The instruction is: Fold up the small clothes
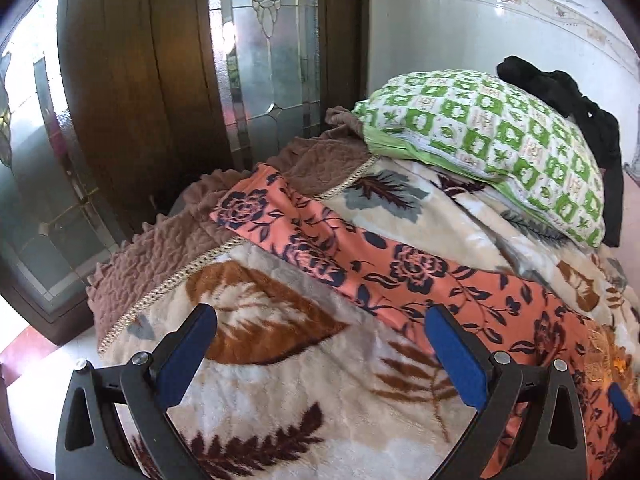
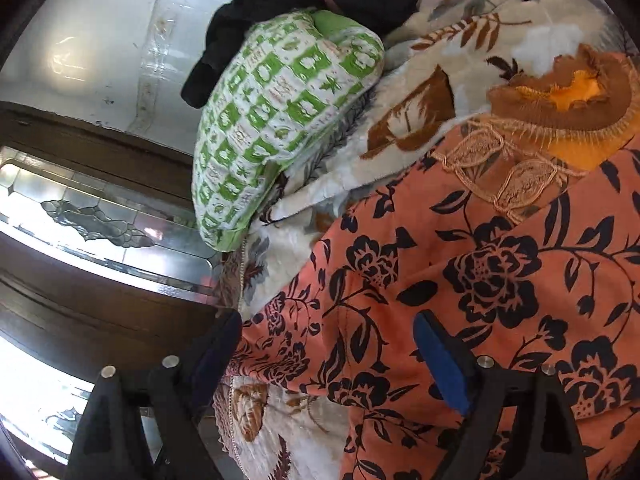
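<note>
Bed (image 1: 280, 400) under leaf blanket; orange floral garment (image 1: 400, 276) lying diagonally, near-right to far-left. Right gripper (image 2: 328, 344) hovering directly over it, fingers spread, empty. Left gripper (image 1: 320, 336) beside its near edge, also spread, empty.

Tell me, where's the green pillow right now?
In the left view, the pillow lies at the bed's far right, on the leaf blanket, with black clothing behind it.

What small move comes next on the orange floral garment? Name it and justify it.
Probably lower the right gripper and pinch the near edge of the orange floral garment: its jaws stand open and empty above the cloth, which lies stretched out and unfolded across the blanket.
</note>
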Tool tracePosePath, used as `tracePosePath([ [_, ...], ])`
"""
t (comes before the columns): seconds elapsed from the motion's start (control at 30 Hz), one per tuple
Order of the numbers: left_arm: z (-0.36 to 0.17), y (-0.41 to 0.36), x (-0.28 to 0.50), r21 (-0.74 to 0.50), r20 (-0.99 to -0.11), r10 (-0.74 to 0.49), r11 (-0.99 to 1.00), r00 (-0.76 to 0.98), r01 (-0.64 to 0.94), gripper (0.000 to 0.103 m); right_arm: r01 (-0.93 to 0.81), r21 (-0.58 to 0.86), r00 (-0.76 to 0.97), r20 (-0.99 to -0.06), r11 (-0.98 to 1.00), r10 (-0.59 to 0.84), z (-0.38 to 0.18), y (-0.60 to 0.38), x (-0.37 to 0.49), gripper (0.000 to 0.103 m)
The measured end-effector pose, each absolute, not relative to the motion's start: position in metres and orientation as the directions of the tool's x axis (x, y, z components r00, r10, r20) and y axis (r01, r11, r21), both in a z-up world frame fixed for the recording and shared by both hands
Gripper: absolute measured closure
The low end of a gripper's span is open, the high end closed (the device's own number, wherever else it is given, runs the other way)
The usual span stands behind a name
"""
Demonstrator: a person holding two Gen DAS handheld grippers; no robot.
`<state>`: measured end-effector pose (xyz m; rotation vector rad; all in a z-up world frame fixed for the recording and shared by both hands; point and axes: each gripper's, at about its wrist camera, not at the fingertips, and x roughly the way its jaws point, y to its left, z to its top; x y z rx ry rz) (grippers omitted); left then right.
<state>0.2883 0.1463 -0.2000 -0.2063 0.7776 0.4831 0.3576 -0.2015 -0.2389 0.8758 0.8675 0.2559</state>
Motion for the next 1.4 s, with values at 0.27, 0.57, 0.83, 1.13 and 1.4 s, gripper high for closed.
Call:
tracePosePath([
  [0.27,-0.205,0.077,0.302,-0.104,-0.704,0.095,0.967,0.704,-0.234,0.000,0.251,0.462,0.654,-0.729,0.850,0.203,-0.211,-0.318,0.287,0.028],
  [0.57,-0.231,0.024,0.335,-0.154,-0.734,-0.042,0.982,0.678,-0.105,0.000,0.364,0.666,0.690,-0.662,0.651,0.292,-0.246,-0.437,0.199,0.033],
  [0.83,-0.254,0.005,0.350,-0.185,-0.756,-0.079,0.978,0.649,-0.097,0.012,0.329,0.756,0.744,-0.577,0.566,0.337,-0.256,-0.457,0.234,0.033],
  [1.13,-0.269,0.036,0.358,-0.051,-0.843,0.124,0.950,0.524,-0.307,0.020,0.488,0.437,0.571,-0.815,0.755,0.103,-0.291,-0.457,0.285,0.103],
  [1.4,-0.244,0.161,0.324,-0.215,-0.851,0.126,0.802,0.510,-0.557,0.020,0.279,0.415,0.623,-0.764,0.866,0.165,-0.258,-0.399,0.235,0.099],
])
